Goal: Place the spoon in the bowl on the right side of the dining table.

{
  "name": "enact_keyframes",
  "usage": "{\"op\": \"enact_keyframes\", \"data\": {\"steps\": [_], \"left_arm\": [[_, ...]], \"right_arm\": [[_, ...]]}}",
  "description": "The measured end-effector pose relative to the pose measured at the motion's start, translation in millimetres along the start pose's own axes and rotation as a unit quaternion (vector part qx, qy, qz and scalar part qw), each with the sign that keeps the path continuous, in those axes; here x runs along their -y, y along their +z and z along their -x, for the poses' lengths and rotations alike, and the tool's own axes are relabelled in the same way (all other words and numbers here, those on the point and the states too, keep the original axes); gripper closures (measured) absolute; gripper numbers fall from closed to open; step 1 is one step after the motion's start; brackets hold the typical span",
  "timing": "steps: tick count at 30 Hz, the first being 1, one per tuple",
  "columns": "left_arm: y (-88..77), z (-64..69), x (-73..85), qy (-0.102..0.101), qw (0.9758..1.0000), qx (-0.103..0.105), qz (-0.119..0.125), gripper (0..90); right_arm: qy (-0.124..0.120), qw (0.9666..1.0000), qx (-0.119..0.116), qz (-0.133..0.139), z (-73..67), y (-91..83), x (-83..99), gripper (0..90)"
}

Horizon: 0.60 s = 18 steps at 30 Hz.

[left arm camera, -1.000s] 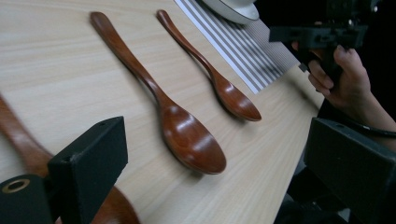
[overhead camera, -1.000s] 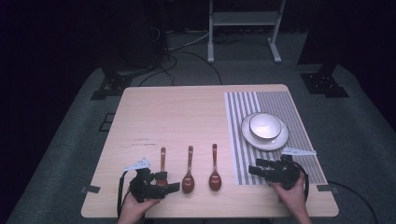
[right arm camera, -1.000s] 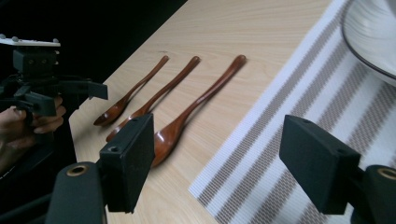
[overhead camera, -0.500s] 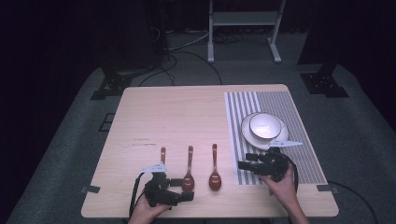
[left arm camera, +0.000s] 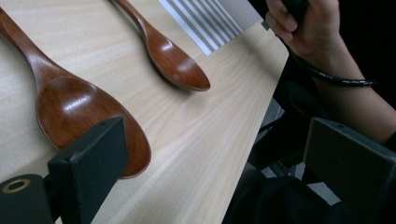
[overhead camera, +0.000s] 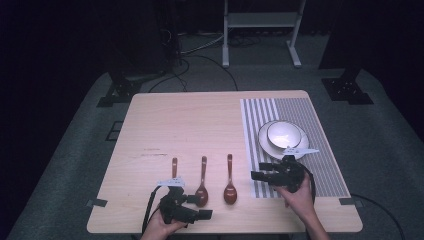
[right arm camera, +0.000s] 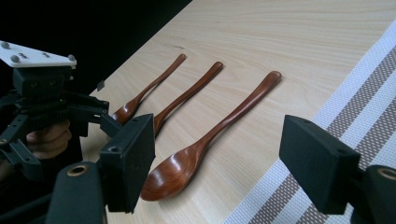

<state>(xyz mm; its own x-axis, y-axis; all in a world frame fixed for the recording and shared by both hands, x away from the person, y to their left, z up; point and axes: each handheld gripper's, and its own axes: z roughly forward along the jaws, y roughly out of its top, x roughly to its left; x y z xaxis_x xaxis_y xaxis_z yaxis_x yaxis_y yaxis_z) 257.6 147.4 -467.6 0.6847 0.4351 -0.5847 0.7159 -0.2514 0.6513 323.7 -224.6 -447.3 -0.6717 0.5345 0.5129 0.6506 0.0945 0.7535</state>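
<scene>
Three brown wooden spoons lie side by side near the table's front, handles pointing away: left spoon (overhead camera: 174, 170), middle spoon (overhead camera: 202, 184), right spoon (overhead camera: 230, 184). My left gripper (overhead camera: 199, 206) sits at the front edge, open and empty, pointing right just in front of the middle spoon's bowl (left arm camera: 88, 121); the right spoon (left arm camera: 173, 60) lies farther off. My right gripper (overhead camera: 260, 171) is open and empty, pointing left over the placemat's edge. In the right gripper view its gripper (right arm camera: 224, 161) frames the right spoon (right arm camera: 219, 126) between the jaws without touching it.
A striped placemat (overhead camera: 320, 165) covers the table's right side, with a white bowl (overhead camera: 283, 134) stacked on a plate (overhead camera: 265, 145). The table's front edge (left arm camera: 252, 121) is close to my left gripper. Bare wood stretches behind the spoons. A metal stand and cables sit on the floor beyond.
My left gripper has shifted right along the front edge to the middle spoon. My right gripper has moved left and forward across the placemat toward the right spoon.
</scene>
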Motion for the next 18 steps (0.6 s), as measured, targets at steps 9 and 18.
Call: {"op": "enact_keyframes", "data": {"steps": [9,18], "left_arm": [[10.0,-5.6,2.9,-0.01,0.9998,-0.014,-0.014,5.9],[10.8,-5.9,3.7,-0.006,0.9998,-0.017,-0.01,6.1]], "right_arm": [[-0.016,0.9998,-0.007,-0.008,-8.2,13.5,-10.9,25.7],[-0.019,0.9983,-0.023,-0.05,-20.2,51.9,-31.1,25.7]]}}
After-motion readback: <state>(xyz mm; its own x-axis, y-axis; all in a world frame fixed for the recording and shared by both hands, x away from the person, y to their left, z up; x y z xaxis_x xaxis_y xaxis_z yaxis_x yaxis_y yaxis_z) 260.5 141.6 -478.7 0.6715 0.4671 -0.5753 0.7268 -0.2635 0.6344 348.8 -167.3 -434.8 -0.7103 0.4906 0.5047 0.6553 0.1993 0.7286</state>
